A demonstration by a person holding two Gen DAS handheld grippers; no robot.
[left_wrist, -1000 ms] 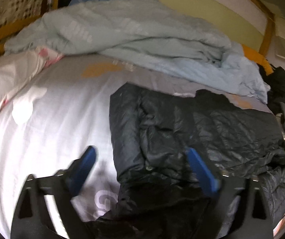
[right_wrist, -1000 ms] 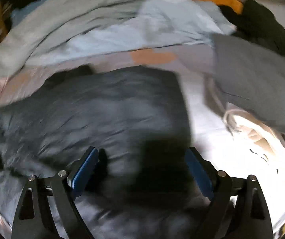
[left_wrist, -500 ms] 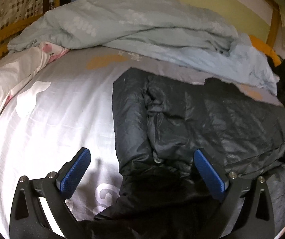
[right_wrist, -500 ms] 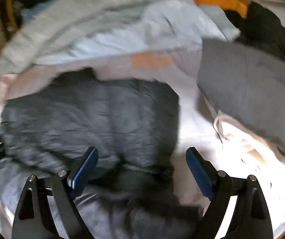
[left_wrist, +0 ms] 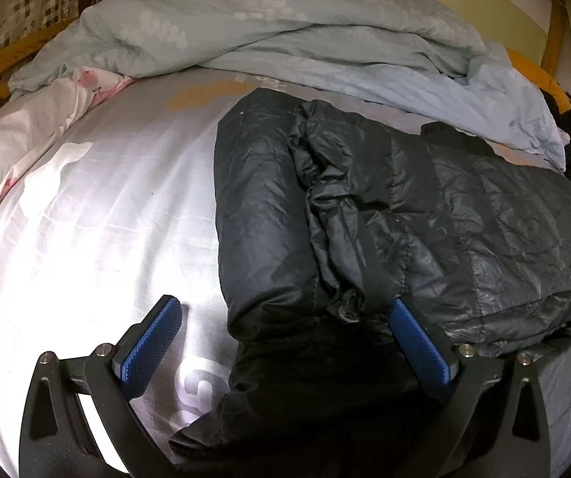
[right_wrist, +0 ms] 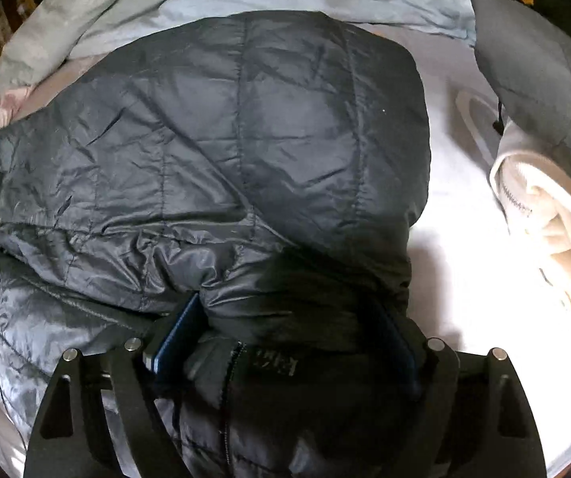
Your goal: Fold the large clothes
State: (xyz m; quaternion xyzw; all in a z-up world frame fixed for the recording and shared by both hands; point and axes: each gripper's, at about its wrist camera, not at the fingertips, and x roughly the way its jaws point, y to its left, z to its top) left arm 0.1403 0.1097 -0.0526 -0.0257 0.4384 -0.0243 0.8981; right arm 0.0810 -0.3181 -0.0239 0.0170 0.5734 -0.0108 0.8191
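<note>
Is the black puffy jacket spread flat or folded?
Partly folded: the black puffy jacket has one side doubled over itself on the bed sheet.

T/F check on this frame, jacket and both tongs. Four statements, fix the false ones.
1. The black puffer jacket lies on the bed sheet. True.
2. The left tongs are clamped shut. False: they stand wide open at the jacket's edge.
3. The right tongs straddle a bunched fold of the jacket. True.
4. The blue duvet covers the jacket. False: it is heaped behind it.
</note>
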